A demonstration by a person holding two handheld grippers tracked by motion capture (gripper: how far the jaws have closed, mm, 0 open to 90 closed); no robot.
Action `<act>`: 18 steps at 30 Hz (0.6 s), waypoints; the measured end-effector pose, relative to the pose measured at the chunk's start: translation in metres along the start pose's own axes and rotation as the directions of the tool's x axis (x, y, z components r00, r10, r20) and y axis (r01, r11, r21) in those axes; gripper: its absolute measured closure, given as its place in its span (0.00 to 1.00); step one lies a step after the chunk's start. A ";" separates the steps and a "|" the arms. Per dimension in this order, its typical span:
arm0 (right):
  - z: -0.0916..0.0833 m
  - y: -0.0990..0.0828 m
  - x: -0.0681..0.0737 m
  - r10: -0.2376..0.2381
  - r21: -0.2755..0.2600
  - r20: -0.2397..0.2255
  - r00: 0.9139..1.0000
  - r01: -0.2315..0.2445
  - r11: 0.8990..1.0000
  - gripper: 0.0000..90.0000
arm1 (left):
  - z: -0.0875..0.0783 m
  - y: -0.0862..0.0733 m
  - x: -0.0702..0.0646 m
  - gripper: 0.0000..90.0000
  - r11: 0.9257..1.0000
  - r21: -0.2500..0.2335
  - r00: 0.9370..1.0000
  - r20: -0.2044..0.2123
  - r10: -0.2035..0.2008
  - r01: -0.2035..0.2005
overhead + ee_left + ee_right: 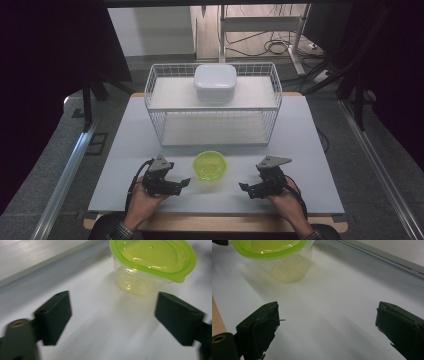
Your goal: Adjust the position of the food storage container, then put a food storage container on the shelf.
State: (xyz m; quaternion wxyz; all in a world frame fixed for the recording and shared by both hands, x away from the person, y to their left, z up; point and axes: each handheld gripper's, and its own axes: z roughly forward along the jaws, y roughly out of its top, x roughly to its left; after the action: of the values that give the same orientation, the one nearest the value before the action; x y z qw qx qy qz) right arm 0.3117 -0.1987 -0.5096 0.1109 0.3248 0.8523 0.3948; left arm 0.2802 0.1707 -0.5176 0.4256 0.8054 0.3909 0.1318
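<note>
Two grippers rest low over the near part of the white table point(300, 130), one at each side of a small clear container with a lime-green lid point(210, 165). The container stands upright on the table between them, just in front of the white wire basket point(152, 87), and neither tool touches it.

At the near left, the left gripper point(186, 183) points right toward the container with its jaws spread wide and nothing between them. In the left gripper view the container point(150, 267) sits beyond the jaws, toward the far right, and only bare tabletop lies between the two black pads point(56, 315).

At the near right, the right gripper point(243, 188) points left toward the container. Its jaws are also wide apart and empty (in the right gripper view the container point(279, 257) is at the far left, well past the pads).

Farther back, the wire basket stands across the middle of the table, and a white lidded box point(215, 82) sits on its upper shelf near the centre.
</note>
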 end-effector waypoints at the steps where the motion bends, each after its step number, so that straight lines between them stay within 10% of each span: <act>1: 0.000 0.000 0.001 -0.003 0.002 -0.003 1.000 0.003 1.000 0.06 | -0.002 -0.001 0.000 0.06 1.000 -0.004 1.000 0.001 0.004 -0.004; 18: 0.001 0.000 0.000 -0.012 0.003 -0.002 1.000 0.012 1.000 0.06 | -0.008 -0.014 0.004 0.03 0.998 0.007 0.998 -0.017 0.060 -0.060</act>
State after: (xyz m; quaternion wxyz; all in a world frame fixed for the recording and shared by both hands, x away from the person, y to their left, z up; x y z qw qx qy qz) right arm 0.3117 -0.1986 -0.5102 0.1120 0.3194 0.8549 0.3931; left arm 0.2710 0.1827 -0.5244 0.4154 0.8170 0.3707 0.1501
